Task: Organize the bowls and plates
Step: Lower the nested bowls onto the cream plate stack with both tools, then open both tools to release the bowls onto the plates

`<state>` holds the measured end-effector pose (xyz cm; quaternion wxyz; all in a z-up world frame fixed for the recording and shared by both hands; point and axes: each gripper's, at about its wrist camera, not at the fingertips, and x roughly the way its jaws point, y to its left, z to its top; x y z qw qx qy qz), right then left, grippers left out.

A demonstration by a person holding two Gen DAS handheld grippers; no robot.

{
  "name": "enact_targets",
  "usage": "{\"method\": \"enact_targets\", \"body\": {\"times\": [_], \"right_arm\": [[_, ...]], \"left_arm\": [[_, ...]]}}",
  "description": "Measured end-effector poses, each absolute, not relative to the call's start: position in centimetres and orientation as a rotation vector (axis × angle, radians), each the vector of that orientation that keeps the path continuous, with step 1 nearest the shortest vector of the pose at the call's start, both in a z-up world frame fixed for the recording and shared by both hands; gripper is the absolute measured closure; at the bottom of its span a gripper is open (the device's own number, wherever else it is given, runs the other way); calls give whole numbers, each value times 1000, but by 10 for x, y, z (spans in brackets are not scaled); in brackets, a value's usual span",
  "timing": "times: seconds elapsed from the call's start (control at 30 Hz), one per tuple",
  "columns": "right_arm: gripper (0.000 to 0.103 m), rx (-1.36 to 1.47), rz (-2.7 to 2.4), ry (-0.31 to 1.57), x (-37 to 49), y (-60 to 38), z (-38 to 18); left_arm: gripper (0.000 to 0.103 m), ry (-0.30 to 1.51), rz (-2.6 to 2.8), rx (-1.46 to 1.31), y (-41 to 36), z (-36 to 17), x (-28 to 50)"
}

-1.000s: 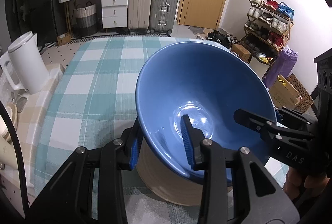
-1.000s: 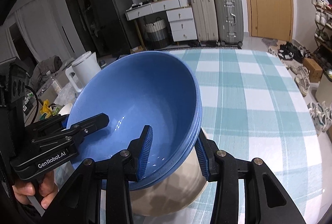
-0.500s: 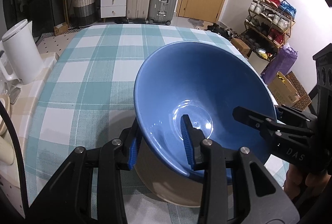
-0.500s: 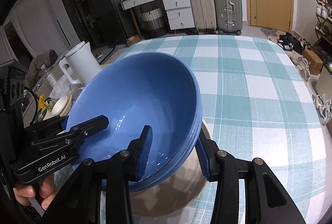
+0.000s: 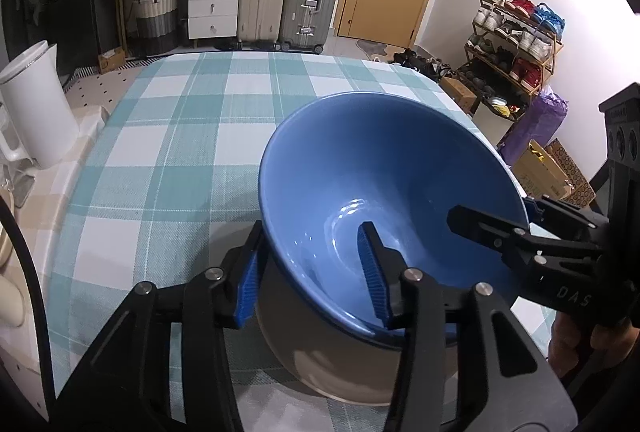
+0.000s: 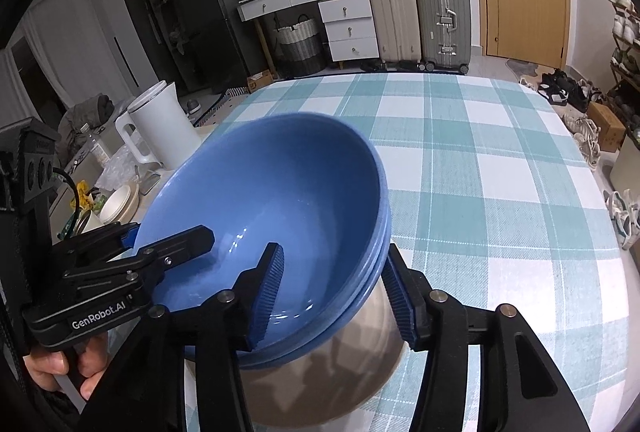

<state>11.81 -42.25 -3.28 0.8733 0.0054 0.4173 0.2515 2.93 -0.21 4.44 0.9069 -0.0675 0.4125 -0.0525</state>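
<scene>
A large blue bowl sits nested on a beige bowl on the checked tablecloth; in the right wrist view it shows as stacked blue bowls over the beige bowl. My left gripper straddles the blue rim on its near left side, one finger inside, one outside. My right gripper straddles the rim on the opposite side the same way. The pads look wider apart than the rim, so neither grip is clearly closed. Each gripper shows in the other's view, the right one and the left one.
A white kettle stands on a side counter at the table's left, with cream bowls and clutter beside it. The teal checked tablecloth stretches beyond the bowls. Suitcases, drawers, a door and a shoe rack lie past the table.
Both grippers and the blue bowl have come lower and nearer the table; more tablecloth shows beyond the bowl. The fingers keep the same places on the rim.
</scene>
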Motion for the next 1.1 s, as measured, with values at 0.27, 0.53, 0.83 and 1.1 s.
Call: {"method": "enact_targets", "body": {"times": [0.27, 0.53, 0.83, 1.1], "right_arm": [[33, 1, 545, 854, 115, -426, -30], [11, -21, 588, 786, 107, -429, -23], [1, -26, 672, 645, 89, -455, -16], [1, -25, 738, 510, 71, -482, -18]], "left_arm": [[46, 811, -86, -110, 1, 48, 23], [11, 684, -66, -90, 11, 71, -3], [1, 543, -112, -22, 24, 88, -46], [1, 509, -159, -18, 31, 68, -73]]}}
